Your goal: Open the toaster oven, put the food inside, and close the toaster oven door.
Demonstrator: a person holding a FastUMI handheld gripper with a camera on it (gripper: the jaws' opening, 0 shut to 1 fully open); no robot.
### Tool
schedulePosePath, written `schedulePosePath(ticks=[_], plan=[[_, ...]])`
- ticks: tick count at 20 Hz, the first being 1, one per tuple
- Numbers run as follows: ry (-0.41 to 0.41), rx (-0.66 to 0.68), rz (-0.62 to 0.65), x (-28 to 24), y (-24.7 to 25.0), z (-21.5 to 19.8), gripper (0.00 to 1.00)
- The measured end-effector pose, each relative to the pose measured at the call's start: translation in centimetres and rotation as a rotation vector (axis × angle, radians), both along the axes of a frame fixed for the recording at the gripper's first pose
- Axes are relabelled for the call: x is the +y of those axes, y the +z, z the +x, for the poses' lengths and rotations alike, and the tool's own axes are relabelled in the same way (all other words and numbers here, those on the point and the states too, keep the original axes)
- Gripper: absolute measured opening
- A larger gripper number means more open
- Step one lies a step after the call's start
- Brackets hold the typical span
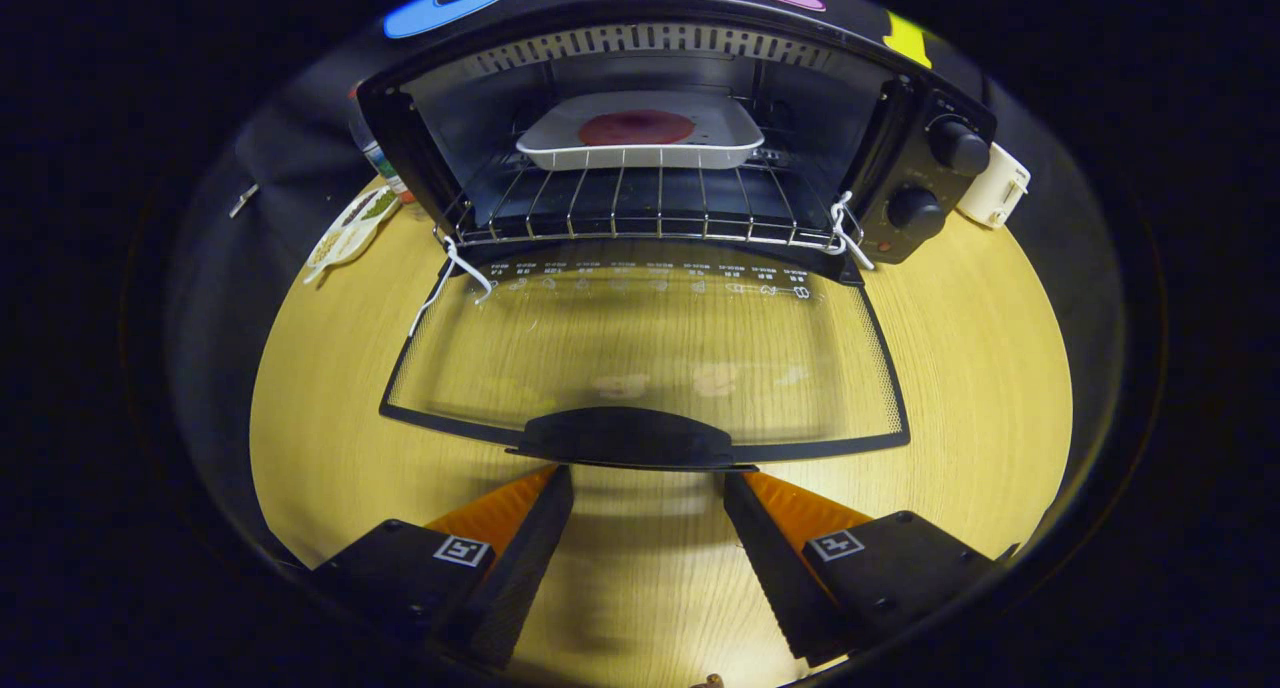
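hovering low over the front part of the wooden worktop, the gripper has its two fingers spread wide with nothing between them, their tips just short of the dark handle on the toaster oven door.

the glass door lies folded right down, close to flat over the worktop, its handle edge nearest the fingers. the oven itself stands at the back of the worktop. inside, on the wire rack, sits a white tray carrying a round, dark red piece of food. so the food looks to be in already, and closing the door is probably what remains.

risks from here, as i judge them: the handle is a shallow, rounded lip, so fingers pushing up under it could slip off and let the door drop back with a bang. lifting off-centre might twist the door on its hinges. white cords hang at both front corners of the rack, and the left one trails over the door's hinge edge; it could get pinched as the door swings up. a hard push at the end might shove the whole oven toward the back edge.

a packet lies at the back left of the worktop, and a white object sits just beside the oven's knobs on the right.
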State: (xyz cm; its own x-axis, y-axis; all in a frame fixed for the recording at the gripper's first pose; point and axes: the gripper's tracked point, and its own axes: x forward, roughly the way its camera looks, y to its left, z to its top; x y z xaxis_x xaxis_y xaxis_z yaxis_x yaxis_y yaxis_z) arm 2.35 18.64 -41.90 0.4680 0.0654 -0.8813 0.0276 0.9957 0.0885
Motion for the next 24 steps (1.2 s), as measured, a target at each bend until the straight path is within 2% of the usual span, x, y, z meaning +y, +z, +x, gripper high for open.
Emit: schedulePosePath(ticks=[3,6,9,13,18,20,24], plan=[[-0.005,-0.062,0.002,0.0,2.3,-0.3,0.99],[-0.017,-0.189,0.017,0.0,5.7,0.0,0.99],[0.023,-0.28,-0.009,-0.3,6.8,0.5,0.99],[0.016,-0.418,0.015,-0.1,11.0,1.1,0.99],[0.035,-0.515,0.025,-1.4,15.0,-0.1,1.0],[0.02,-0.617,0.041,-3.2,18.9,0.0,0.99],[-0.027,-0.86,-0.024,-9.7,29.3,-0.6,0.99]])
